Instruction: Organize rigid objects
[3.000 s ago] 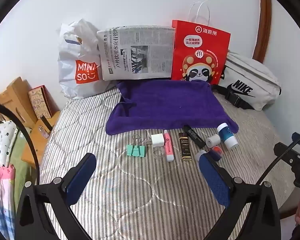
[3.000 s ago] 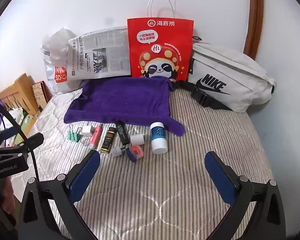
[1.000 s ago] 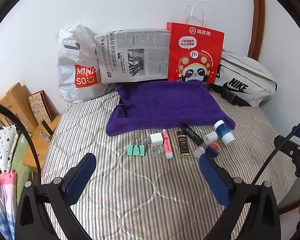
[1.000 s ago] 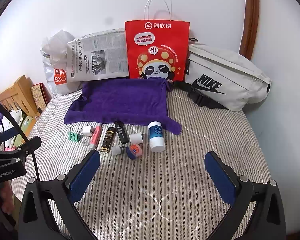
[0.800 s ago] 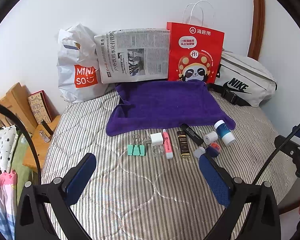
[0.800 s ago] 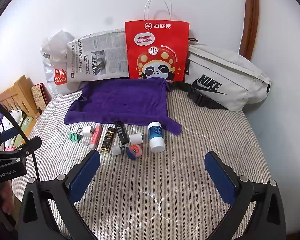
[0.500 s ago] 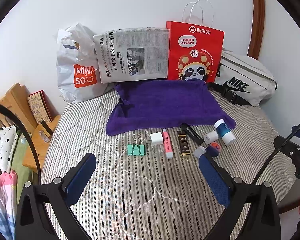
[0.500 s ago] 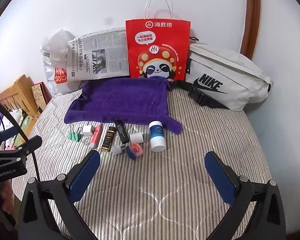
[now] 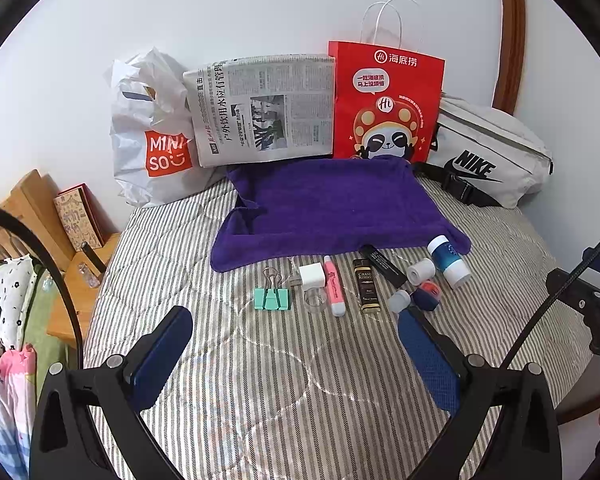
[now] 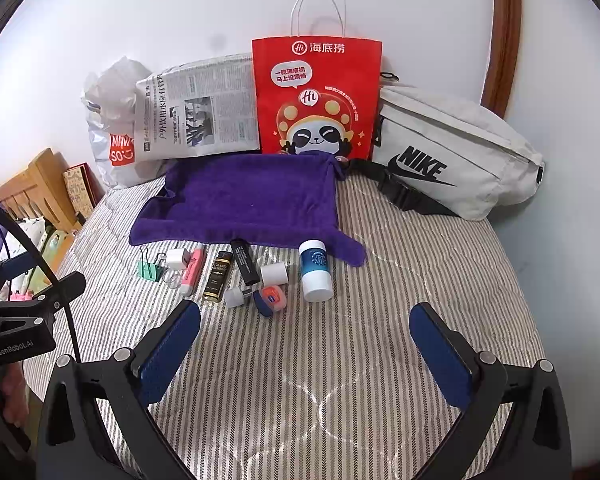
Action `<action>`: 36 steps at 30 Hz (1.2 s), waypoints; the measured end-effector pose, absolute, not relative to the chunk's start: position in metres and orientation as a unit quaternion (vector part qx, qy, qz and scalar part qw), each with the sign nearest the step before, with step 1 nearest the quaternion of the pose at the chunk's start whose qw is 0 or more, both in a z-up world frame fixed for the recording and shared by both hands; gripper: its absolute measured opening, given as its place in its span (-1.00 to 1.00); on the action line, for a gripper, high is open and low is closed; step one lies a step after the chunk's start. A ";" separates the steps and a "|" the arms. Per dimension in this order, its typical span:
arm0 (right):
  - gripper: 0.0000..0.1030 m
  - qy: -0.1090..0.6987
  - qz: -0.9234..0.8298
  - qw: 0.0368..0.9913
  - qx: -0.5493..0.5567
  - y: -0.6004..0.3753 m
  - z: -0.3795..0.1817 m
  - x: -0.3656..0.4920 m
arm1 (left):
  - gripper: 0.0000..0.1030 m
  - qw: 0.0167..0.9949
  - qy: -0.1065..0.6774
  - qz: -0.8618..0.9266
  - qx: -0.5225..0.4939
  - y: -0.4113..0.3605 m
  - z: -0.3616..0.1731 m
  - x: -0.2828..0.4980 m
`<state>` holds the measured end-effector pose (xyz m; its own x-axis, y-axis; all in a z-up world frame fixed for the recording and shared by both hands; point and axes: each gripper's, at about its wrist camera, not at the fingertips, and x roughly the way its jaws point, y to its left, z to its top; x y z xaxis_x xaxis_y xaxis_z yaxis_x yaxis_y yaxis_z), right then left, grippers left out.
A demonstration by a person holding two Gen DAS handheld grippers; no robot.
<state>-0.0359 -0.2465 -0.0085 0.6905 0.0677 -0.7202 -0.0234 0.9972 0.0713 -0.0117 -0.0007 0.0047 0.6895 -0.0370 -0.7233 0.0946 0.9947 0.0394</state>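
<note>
Right wrist view: both claws, right claw point(image 10: 304, 350) and left claw point(image 9: 296, 350), gape empty, task unstarted, small items point(image 10: 236, 270) unsorted on bed point(image 10: 380, 340) at towel's point(image 10: 252, 200) six o'clock edge.

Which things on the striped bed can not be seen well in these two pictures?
- Small white cap: left wrist view, partly behind the left gripper's blue finger pad.
- Round blue tin with orange lid: label too small to read in either view.
- Clear plastic ring: faint against the stripes; what it is cannot be told.
- White plastic MINISO bag: partly covered by the folded newspaper; contents hidden.
</note>
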 end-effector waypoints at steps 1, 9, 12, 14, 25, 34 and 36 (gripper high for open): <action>0.99 0.393 0.026 0.919 0.029 -0.246 -0.009 -0.036 | 1.00 0.918 0.393 -0.036 0.036 -0.001 0.005 -0.012; 0.99 0.397 0.024 0.917 0.030 -0.249 -0.014 -0.033 | 1.00 0.916 0.397 -0.037 0.038 -0.002 0.001 -0.009; 0.99 0.400 0.021 0.916 0.032 -0.252 -0.020 -0.029 | 1.00 0.914 0.402 -0.035 0.038 0.001 -0.005 -0.004; 0.99 0.401 0.022 0.915 0.033 -0.253 -0.023 -0.026 | 1.00 0.913 0.406 -0.037 0.033 0.005 -0.010 -0.001; 0.99 0.426 0.030 0.903 0.042 -0.260 -0.056 -0.003 | 1.00 0.901 0.432 -0.035 0.016 0.020 -0.047 0.038; 0.99 0.443 0.021 0.896 0.038 -0.267 -0.081 0.011 | 0.92 0.892 0.452 -0.028 0.020 0.030 -0.103 0.079; 0.98 0.444 0.019 0.895 0.033 -0.268 -0.086 0.012 | 0.88 0.890 0.454 -0.024 0.031 0.032 -0.114 0.088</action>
